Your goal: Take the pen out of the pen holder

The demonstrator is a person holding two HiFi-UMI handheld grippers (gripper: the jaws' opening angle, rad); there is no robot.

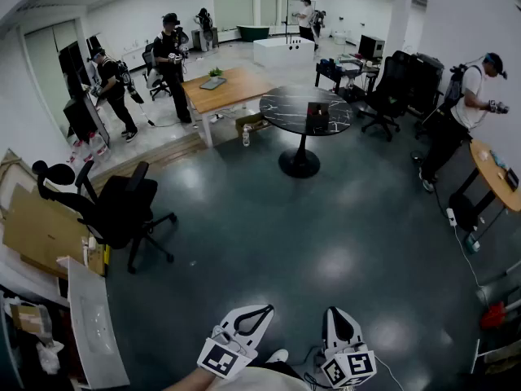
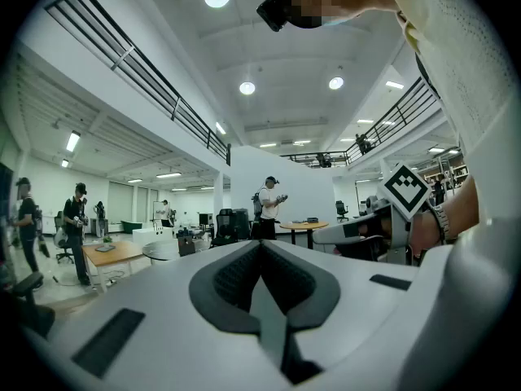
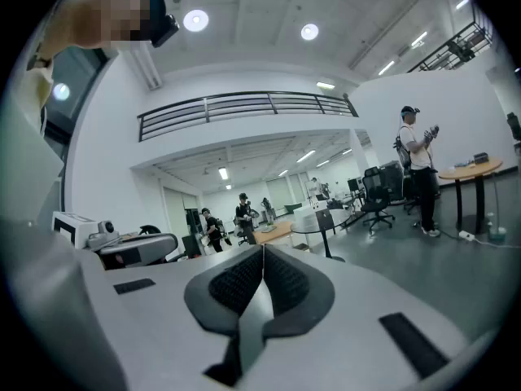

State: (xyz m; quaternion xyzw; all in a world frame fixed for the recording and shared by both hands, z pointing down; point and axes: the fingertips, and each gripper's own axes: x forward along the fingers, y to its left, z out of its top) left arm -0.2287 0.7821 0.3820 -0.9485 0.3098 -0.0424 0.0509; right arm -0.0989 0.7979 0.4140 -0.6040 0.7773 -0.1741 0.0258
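Left gripper (image 1: 260, 309) and right gripper (image 1: 337, 313) are held low at the near edge of the dark floor (image 1: 326, 235), close to the person's body and just beside each other. In each gripper view the two ribbed black pads are pressed together with nothing between them.

Well apart from both grippers, across the open floor, stands a round black marble table (image 1: 285, 104). A small dark box (image 1: 317, 116) sits near the middle of its top, too small to tell whether it is the pen holder or whether a pen is in it. A black office chair (image 1: 122, 206) stands towards the floor's left edge, and a wooden table (image 1: 232, 84) stands beyond the round one.
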